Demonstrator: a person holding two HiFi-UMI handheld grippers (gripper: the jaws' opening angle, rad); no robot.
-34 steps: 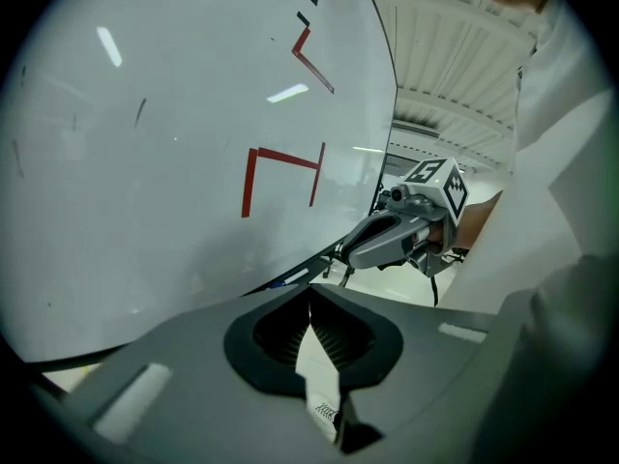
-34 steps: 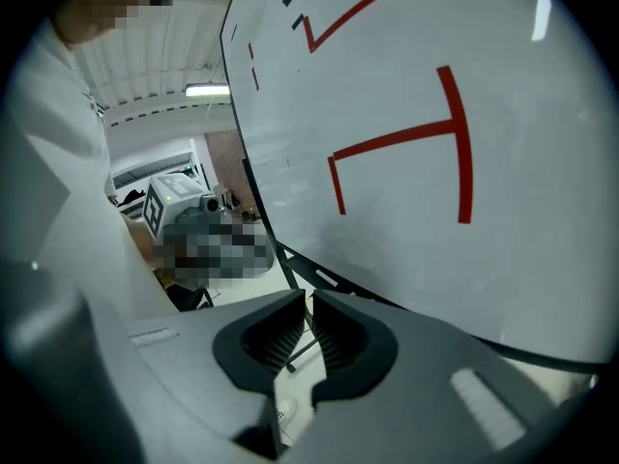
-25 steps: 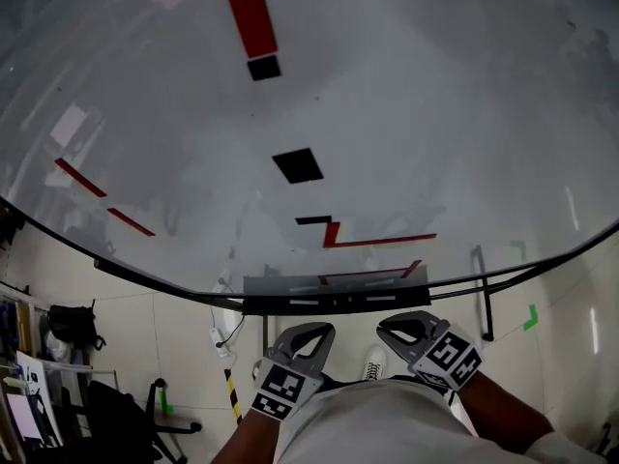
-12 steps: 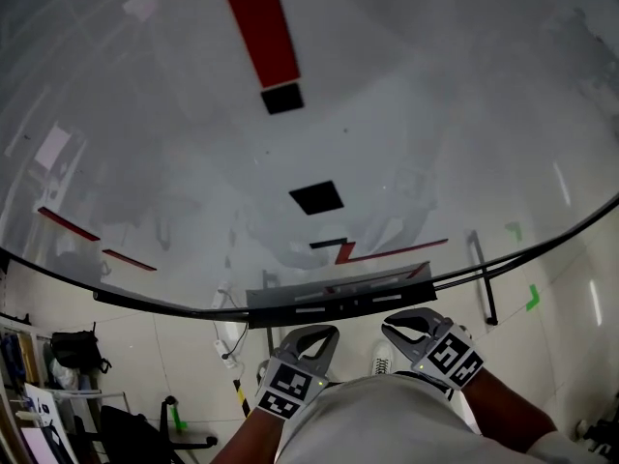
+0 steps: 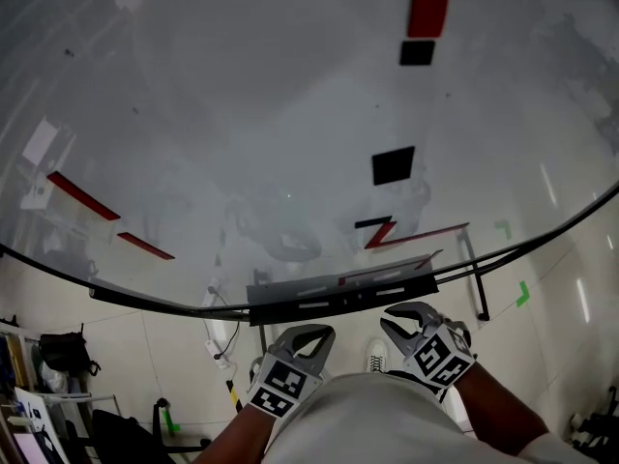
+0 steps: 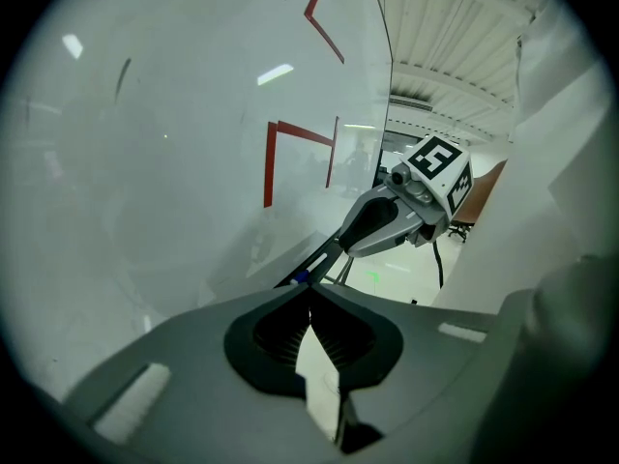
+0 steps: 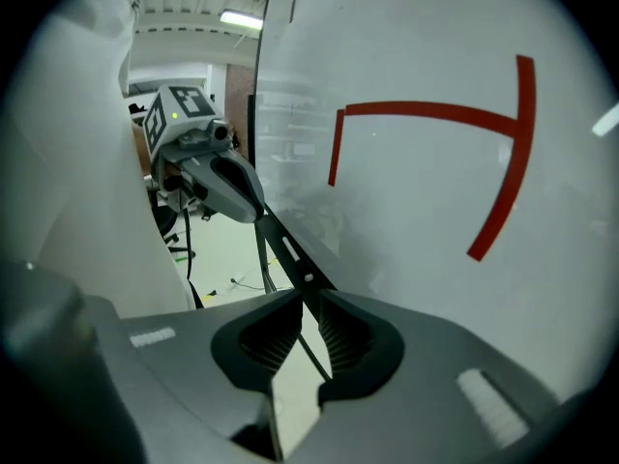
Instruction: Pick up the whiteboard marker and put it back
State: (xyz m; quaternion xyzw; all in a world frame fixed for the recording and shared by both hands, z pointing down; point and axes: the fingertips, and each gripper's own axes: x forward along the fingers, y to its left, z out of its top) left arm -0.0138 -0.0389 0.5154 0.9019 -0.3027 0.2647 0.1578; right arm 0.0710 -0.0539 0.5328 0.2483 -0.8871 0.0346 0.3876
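Note:
No whiteboard marker shows clearly. In the left gripper view a small blue tip (image 6: 302, 277) lies on the board's dark tray (image 6: 324, 256); I cannot tell whether it is the marker. The tray (image 5: 338, 296) runs along the whiteboard's (image 5: 242, 114) lower edge. My left gripper (image 5: 314, 333) hangs just below the tray's middle, its jaws (image 6: 309, 293) shut and empty. Beside it on the right, my right gripper (image 5: 401, 319) points at the tray (image 7: 290, 249). Its jaws (image 7: 308, 303) have just been opening and stand a little apart, with nothing between them.
The whiteboard carries red lines (image 5: 411, 238), a red strip (image 5: 428, 3) and black squares (image 5: 393, 165). Under it are the tiled floor, a stand leg (image 5: 478, 283), cables (image 5: 221, 336), a chair (image 5: 145, 433) and a bag (image 5: 66, 351) at lower left.
The head view has swung, so the board's red and black marks now sit further right. Both grippers remain close together below the tray, a little lower.

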